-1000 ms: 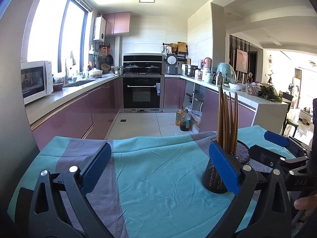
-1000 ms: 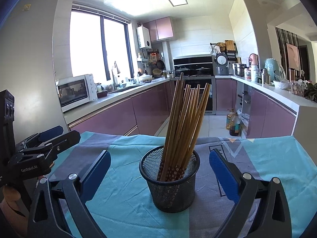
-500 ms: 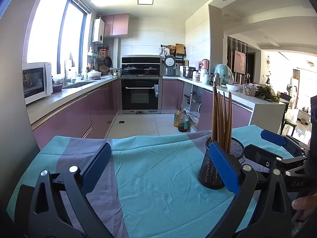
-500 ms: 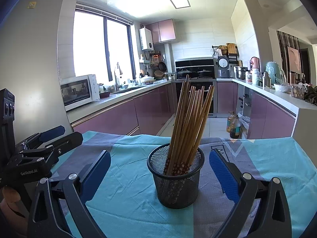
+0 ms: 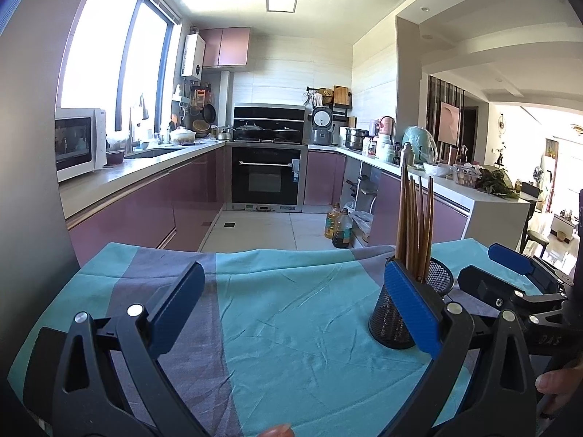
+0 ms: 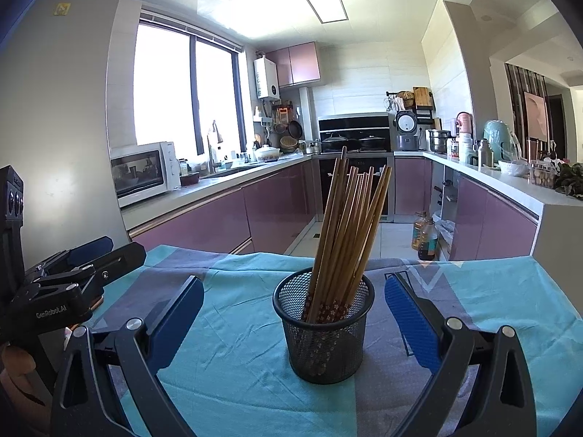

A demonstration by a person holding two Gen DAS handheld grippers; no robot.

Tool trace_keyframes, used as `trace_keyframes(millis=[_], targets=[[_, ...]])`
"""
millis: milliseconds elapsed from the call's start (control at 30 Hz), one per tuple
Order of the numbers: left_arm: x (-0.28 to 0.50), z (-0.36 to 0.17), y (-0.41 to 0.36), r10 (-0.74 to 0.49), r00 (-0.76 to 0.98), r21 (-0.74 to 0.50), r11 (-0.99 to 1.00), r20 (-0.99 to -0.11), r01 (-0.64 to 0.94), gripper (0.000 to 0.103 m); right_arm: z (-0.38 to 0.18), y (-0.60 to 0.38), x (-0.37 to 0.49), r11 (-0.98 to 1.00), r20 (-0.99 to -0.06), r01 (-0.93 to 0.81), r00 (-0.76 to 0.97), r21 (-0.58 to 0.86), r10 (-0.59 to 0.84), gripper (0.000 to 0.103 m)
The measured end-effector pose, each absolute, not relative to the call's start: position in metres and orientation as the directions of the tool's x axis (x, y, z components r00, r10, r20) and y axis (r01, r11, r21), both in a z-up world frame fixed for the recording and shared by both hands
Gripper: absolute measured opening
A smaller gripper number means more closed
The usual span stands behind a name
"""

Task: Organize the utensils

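Observation:
A black mesh cup full of several brown chopsticks stands upright on the teal and grey tablecloth. My right gripper is open, with a blue pad on either side of the cup and not touching it. In the left wrist view the cup is at the right, partly hidden behind one blue finger, and the chopsticks rise above it. My left gripper is open over bare cloth, with nothing between its fingers. Each gripper shows at the edge of the other's view: the right gripper, the left gripper.
The table's far edge drops to a tiled kitchen floor with oil bottles. Purple cabinets line both sides. A grey fridge wall stands at the left. A hand holds the right gripper's handle.
The cup has drifted slightly left in the left wrist view and sits a little more centred in the right wrist view. Both grippers stay open.

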State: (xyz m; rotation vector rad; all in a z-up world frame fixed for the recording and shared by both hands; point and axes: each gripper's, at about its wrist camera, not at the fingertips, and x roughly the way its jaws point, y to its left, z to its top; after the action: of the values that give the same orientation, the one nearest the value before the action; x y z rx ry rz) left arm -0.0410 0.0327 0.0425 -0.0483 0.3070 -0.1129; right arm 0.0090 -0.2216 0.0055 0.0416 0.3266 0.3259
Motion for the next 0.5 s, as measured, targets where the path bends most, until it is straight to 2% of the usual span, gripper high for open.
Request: trace_keyframes(millis=[500], targets=[[-0.056, 0.044, 0.036, -0.080, 0.965, -0.048, 0.996, -0.251, 0.070, 0.097, 0.007, -0.214, 0.003, 0.946, -0.284, -0.315, 0.902, 0.080, 0.325, 0.096]])
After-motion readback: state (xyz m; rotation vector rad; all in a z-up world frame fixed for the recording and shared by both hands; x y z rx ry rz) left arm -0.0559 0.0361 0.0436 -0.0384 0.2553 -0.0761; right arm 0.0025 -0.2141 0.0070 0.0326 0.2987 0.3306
